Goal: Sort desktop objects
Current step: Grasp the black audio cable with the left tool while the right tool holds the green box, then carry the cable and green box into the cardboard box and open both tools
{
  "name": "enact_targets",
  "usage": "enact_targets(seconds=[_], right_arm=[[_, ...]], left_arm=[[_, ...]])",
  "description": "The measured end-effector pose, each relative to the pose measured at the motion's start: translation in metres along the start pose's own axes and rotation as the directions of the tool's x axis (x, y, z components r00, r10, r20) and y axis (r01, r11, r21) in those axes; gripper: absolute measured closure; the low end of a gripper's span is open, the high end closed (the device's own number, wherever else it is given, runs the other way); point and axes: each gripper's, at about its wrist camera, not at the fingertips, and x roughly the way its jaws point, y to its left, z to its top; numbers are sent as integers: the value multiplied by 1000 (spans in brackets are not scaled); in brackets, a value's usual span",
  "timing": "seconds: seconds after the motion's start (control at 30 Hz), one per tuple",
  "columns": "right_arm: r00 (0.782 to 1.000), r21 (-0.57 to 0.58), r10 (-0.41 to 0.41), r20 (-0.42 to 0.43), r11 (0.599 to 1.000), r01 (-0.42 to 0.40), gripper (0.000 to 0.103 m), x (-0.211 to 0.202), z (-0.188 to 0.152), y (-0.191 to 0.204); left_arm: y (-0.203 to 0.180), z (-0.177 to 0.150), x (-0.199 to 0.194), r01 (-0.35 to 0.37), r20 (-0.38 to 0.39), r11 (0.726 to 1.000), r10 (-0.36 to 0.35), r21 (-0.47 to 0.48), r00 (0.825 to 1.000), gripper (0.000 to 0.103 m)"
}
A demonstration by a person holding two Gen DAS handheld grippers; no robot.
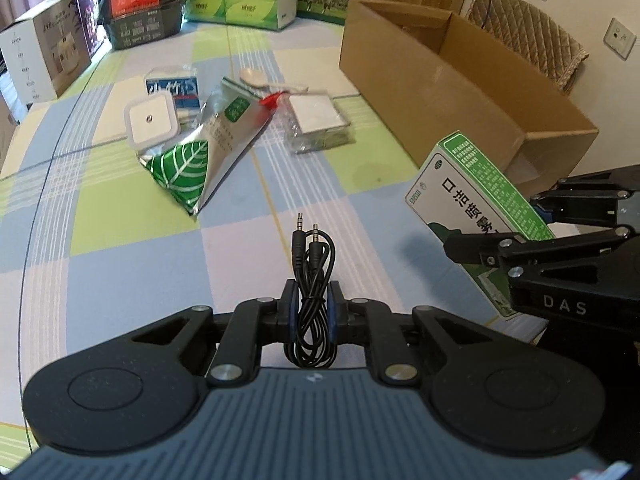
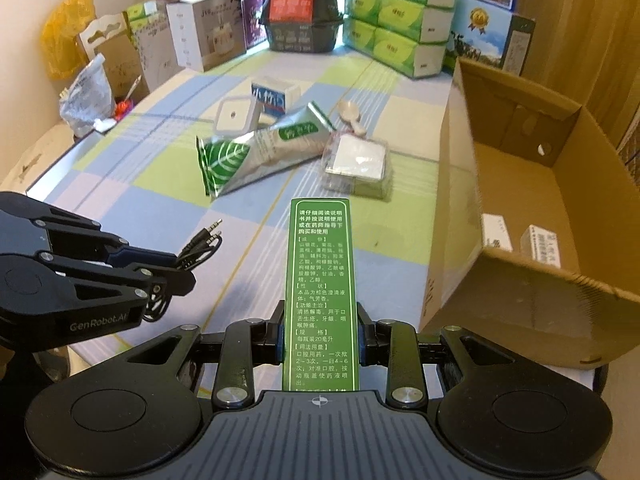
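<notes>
My left gripper (image 1: pixel 312 304) is shut on a coiled black audio cable (image 1: pixel 311 264), its two plugs pointing forward above the checked tablecloth. My right gripper (image 2: pixel 320 336) is shut on a green and white medicine box (image 2: pixel 320 292), held lengthwise. In the left wrist view that medicine box (image 1: pixel 476 196) and the right gripper (image 1: pixel 520 224) appear at the right, beside the open cardboard box (image 1: pixel 440 92). The right wrist view shows the left gripper (image 2: pixel 172 268) with the cable (image 2: pixel 200 244) at the left. The cardboard box (image 2: pixel 520 280) holds two small white boxes (image 2: pixel 516 238).
Mid-table lie a silver and green foil pouch (image 1: pixel 212 148), a white square night light (image 1: pixel 151 120), a blue and white carton (image 1: pixel 172 90), a clear pack of white sheets (image 1: pixel 318 122) and a plastic spoon (image 1: pixel 268 82). Stacked tissue packs (image 2: pixel 396 16) and boxes line the far edge.
</notes>
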Motion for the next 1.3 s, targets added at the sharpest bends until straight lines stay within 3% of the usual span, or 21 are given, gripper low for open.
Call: enact_targets(seconds=[0.4, 0.7, 0.97, 1.1, 1.3], right_arm=[[993, 61, -23, 117, 998, 16, 75, -49, 22, -31], [974, 116, -125, 190, 988, 104, 75, -88, 37, -97], [962, 180, -207, 177, 968, 175, 75, -89, 46, -162], [962, 198, -218, 166, 963, 185, 75, -81, 48, -182], [964, 212, -222, 146, 959, 189, 75, -67, 50, -200]], left_arm=[[-37, 42, -32, 20, 94, 998, -25, 54, 995, 92], [-89, 90, -32, 63, 145, 989, -83, 137, 986, 92], [-136, 130, -6, 132, 140, 973, -160, 188, 977, 92], [-150, 142, 17, 177, 101, 971, -194, 161, 976, 92], [-163, 156, 45, 188, 93, 970, -204, 157, 975, 92]])
